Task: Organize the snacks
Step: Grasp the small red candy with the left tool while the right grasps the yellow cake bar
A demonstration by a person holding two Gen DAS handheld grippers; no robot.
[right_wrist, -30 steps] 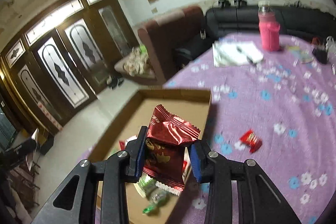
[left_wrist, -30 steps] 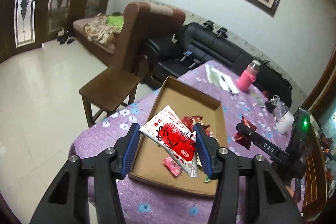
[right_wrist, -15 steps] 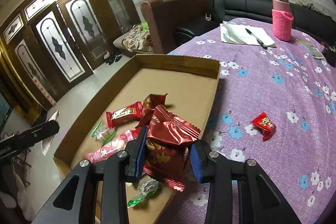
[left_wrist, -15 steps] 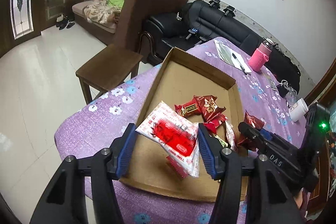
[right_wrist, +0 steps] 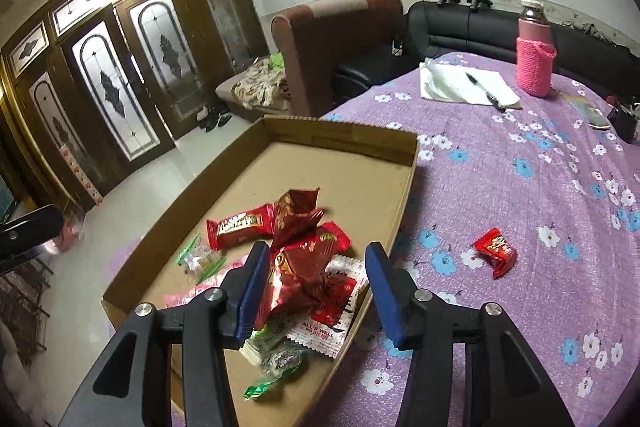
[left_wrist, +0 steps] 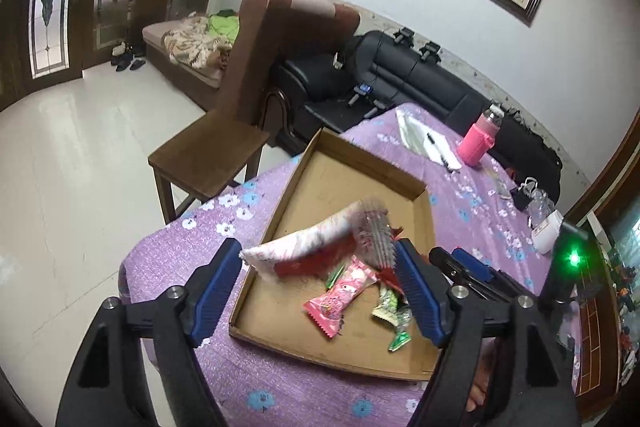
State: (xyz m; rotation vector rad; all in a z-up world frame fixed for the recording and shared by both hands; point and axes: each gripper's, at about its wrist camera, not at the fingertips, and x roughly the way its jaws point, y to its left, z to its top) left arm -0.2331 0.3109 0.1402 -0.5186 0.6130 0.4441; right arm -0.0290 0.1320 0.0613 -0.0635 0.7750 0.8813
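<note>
A shallow cardboard tray point(left_wrist: 360, 163) point(right_wrist: 360, 139) lies on the purple flowered tablecloth and holds several snack packets. My left gripper point(left_wrist: 316, 283) is open above its near end; the white-and-red packet point(left_wrist: 316, 243) is blurred and falling loose between the fingers. My right gripper point(right_wrist: 316, 287) is open above the tray's near right corner; the dark red foil packet point(right_wrist: 296, 267) is dropping from it, still against the left finger point(right_wrist: 252, 291). A small red snack point(right_wrist: 495, 251) lies on the cloth right of the tray.
A pink-sleeved bottle point(right_wrist: 535, 59) point(left_wrist: 478, 139), papers with a pen point(right_wrist: 468, 87) and small items stand at the table's far end. A wooden chair point(left_wrist: 208, 159) is beside the table's left edge. Sofas line the wall behind.
Both grippers have opened. The white-and-red packet has left the left jaws and is falling; the dark red foil packet is slipping from the right jaws into the tray.
</note>
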